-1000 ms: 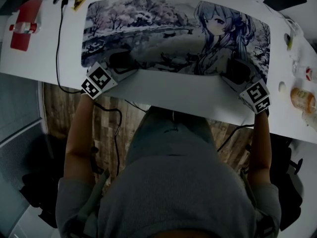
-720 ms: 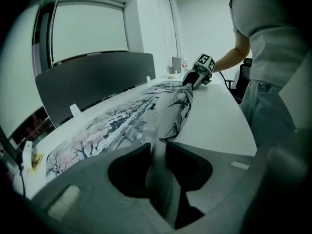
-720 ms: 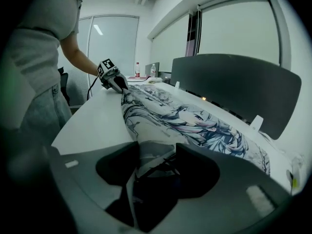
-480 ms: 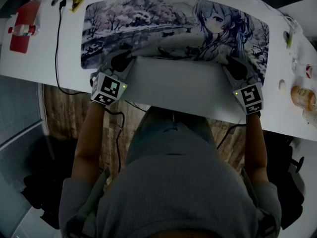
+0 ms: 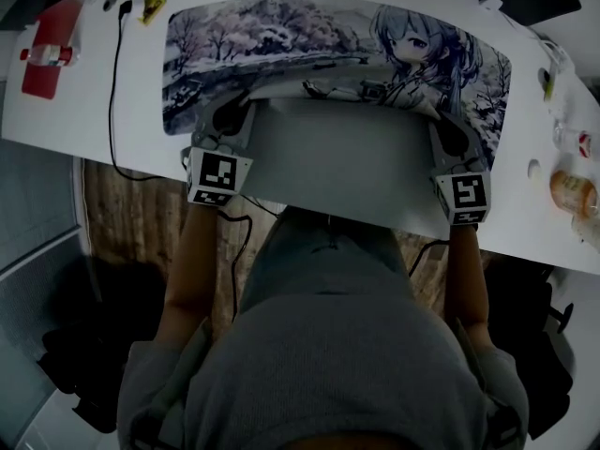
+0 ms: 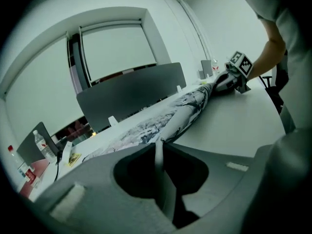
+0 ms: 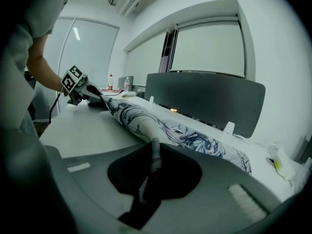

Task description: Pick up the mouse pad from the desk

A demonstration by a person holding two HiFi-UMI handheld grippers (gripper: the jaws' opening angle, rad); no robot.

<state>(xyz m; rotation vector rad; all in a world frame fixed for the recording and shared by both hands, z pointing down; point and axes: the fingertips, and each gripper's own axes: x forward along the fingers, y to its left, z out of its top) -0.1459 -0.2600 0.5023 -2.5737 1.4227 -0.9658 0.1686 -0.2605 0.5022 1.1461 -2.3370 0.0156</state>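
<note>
My left gripper [image 6: 158, 152] and right gripper [image 7: 153, 162] have just closed tight on the near edge of the mouse pad [image 5: 309, 36], which is curled up off the desk [image 5: 84, 111], so I'd raise both evenly to avoid creasing, and the bottle [image 5: 47, 54] label's probably too small to read

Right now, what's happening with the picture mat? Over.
Both jaws just closed: left gripper and right gripper shut on mouse pad. Near edge raised off desk, folded back. Nothing in the way.

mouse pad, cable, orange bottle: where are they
mouse pad [image 5: 281, 45]: head view, printed top face
cable [image 5: 112, 82]: head view, mid-run on the desk
orange bottle [image 5: 574, 193]: head view, its body
</note>
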